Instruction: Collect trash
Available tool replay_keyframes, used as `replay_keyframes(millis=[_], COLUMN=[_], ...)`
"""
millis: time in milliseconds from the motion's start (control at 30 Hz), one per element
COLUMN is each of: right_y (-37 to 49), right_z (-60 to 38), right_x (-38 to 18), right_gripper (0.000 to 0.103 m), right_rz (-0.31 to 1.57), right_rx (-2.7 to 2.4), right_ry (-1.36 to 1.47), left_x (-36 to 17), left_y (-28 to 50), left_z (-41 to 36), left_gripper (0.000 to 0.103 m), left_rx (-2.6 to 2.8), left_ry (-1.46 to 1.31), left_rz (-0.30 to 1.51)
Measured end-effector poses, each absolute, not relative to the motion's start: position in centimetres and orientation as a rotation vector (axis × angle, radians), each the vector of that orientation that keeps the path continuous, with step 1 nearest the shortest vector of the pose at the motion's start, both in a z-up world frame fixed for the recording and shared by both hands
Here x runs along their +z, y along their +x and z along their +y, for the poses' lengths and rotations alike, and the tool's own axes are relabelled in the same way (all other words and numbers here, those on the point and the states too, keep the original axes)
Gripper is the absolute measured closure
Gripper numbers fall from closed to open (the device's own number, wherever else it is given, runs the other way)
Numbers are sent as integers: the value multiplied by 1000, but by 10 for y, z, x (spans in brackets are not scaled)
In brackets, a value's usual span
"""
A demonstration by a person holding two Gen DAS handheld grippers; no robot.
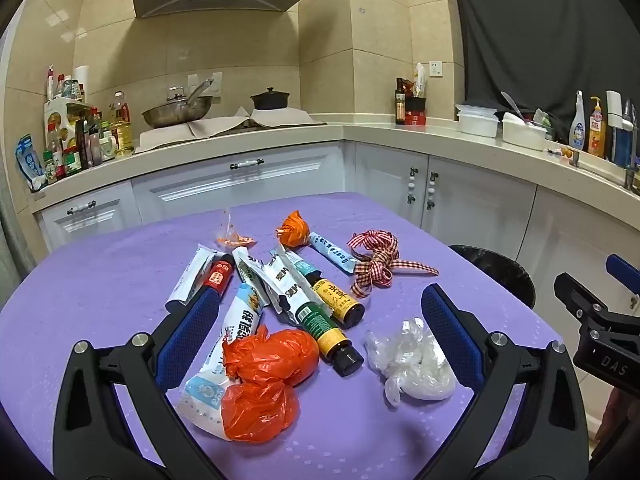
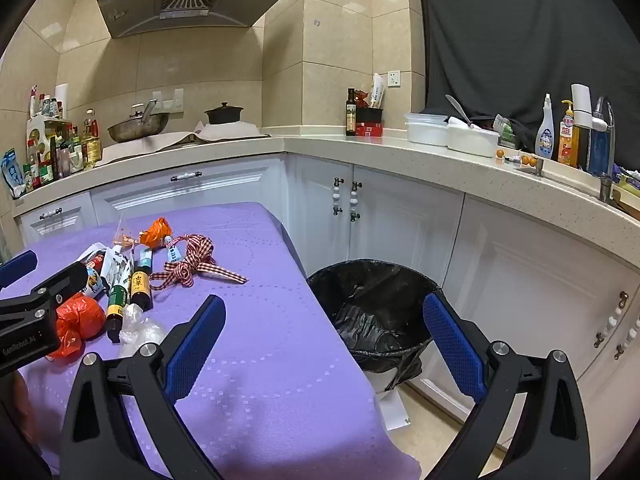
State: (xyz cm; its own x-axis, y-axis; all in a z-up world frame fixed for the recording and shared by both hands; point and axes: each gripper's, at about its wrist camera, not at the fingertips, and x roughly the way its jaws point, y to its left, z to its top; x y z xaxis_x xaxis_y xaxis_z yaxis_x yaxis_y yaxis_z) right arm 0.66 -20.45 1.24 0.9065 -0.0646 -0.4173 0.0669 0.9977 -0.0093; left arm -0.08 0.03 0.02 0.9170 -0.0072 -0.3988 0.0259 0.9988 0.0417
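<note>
Trash pile [image 1: 280,304] sits mid-bench on the purple cloth [image 1: 100,280] — wrappers, small bottles, orange bags. Left hand-held gripper [image 1: 320,328] tilts down over it, jaws spread wide, holding nothing. Right hand-held gripper [image 2: 324,340] is equally released, angled down at the bench's right edge — only its view shows the black-lined bin [image 2: 372,304] fully.

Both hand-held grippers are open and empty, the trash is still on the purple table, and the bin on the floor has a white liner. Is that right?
Not quite: the bin has a black liner, as the right wrist view shows. The rest holds: the left hand-held gripper and right hand-held gripper are open and empty, with the trash on the purple table.
</note>
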Motion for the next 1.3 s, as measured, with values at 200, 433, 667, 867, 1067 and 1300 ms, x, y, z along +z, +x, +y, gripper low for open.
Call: replay_keyframes(millis=[200,433,667,867,1067,1300], right_y=[7,6,7,7,4,4], right_z=[-206,-201,-207,-211,-216,-217], right_x=[12,11,12,12,13,12], right_gripper=[7,7,7,7,7,7], right_rz=[432,424,423,426,426,426], right_rx=[-70,-72,-75,-77,-82,-83], right_ry=[7,4,4,5,7,7], left_x=[4,-1,-1,-3,-3,-3], left_y=[-3,1,1,0,0,1], left_z=[14,1,-2,-4,-5,-8], left_gripper=[4,4,4,4,4,4], left_rx=[-27,-20,-21,-24,-26,-26], left_ry=[41,49,48,46,48,48], left_rz=[418,429,432,434,433,435])
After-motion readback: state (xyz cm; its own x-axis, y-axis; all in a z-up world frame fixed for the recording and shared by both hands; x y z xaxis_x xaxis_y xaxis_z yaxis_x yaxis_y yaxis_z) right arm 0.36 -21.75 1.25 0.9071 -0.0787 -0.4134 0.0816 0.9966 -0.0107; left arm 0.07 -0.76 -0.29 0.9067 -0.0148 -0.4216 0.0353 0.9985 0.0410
